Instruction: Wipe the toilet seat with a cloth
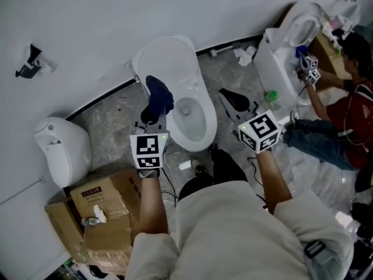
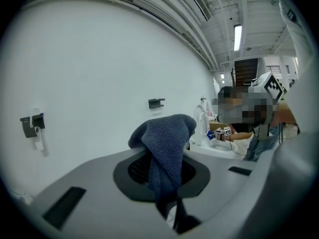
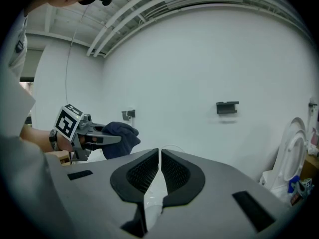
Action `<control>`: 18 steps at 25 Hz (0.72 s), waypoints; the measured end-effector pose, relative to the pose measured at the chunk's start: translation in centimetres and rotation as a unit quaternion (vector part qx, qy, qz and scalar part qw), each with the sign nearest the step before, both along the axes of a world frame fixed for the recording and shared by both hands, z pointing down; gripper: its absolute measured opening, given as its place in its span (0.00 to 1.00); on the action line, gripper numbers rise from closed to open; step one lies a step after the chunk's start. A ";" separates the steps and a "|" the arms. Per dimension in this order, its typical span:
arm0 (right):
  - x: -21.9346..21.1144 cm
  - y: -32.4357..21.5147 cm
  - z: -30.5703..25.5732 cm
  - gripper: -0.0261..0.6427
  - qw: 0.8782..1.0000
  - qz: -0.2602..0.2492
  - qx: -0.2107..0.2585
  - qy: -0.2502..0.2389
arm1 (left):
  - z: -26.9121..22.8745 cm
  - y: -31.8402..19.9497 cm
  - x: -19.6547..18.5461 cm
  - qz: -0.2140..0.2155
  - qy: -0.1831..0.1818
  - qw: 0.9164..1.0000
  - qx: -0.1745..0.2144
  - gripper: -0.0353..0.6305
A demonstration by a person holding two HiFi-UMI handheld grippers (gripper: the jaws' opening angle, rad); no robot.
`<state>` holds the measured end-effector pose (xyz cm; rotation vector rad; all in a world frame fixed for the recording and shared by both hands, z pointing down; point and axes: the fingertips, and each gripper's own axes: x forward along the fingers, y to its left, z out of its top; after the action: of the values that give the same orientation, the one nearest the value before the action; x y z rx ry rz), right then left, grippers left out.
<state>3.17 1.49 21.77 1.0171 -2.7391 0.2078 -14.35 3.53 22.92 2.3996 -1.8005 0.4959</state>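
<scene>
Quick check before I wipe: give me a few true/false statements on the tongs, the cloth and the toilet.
The left tongs grip the blue cloth. True.
The right tongs hold a brush. False: they are shut on nothing.
The cloth lies on the toilet seat. False: it is held up in the air, off the toilet.
A cardboard box stands on the floor. True.

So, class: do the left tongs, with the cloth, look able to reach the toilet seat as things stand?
Probably yes: the left tongs grip the cloth near the toilet seat, lid up, nothing between.
</scene>
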 end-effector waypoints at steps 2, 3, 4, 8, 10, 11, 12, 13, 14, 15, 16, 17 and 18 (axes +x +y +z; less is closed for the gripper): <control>-0.7 -0.1 -1.9 0.10 1.000 -0.009 0.016 0.000 | -2.4 0.2 -0.5 -0.007 -0.001 1.000 0.019 0.11; -1.0 -0.2 -2.9 0.10 1.000 -0.014 0.025 -0.001 | -3.7 0.4 -0.6 -0.010 -0.001 1.000 0.028 0.11; -1.2 -0.1 -3.9 0.10 0.999 -0.018 0.034 -0.003 | -4.9 0.6 -0.8 -0.013 0.001 0.999 0.038 0.11; -2.5 0.2 -8.2 0.10 0.997 -0.038 0.073 -0.005 | -9.8 1.5 -1.1 -0.023 -0.005 0.996 0.080 0.11; -2.8 0.5 -9.9 0.10 0.995 -0.046 0.087 -0.009 | -11.7 2.3 -0.9 -0.029 -0.002 0.995 0.097 0.11; -3.0 0.7 -10.7 0.10 0.994 -0.050 0.094 -0.012 | -12.5 2.7 -0.7 -0.031 0.001 0.994 0.105 0.11; -3.2 0.8 -11.5 0.10 0.993 -0.055 0.101 -0.014 | -13.3 3.1 -0.5 -0.033 0.004 0.993 0.112 0.11; -3.3 1.0 -12.4 0.10 0.992 -0.060 0.110 -0.015 | -14.1 3.6 -0.4 -0.036 0.005 0.992 0.118 0.11; -3.5 1.3 -13.1 0.10 0.991 -0.064 0.120 -0.015 | -14.7 4.1 -0.4 -0.039 0.007 0.992 0.123 0.11; -3.7 1.6 -13.8 0.10 0.989 -0.068 0.128 -0.016 | -15.3 4.6 -0.4 -0.041 0.008 0.991 0.127 0.11; -3.9 2.0 -14.5 0.10 0.988 -0.072 0.135 -0.018 | -15.8 5.0 -0.4 -0.044 0.011 0.990 0.131 0.11; -4.0 2.3 -15.2 0.10 0.987 -0.076 0.140 -0.019 | -16.3 5.3 -0.4 -0.046 0.014 0.990 0.134 0.11; -4.2 2.6 -15.8 0.10 0.986 -0.081 0.145 -0.019 | -16.9 5.5 -0.5 -0.048 0.017 0.989 0.138 0.11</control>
<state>-1.08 4.13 5.96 0.8523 -2.9271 -0.2056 -14.84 9.01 6.05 2.4564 -2.0788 0.2045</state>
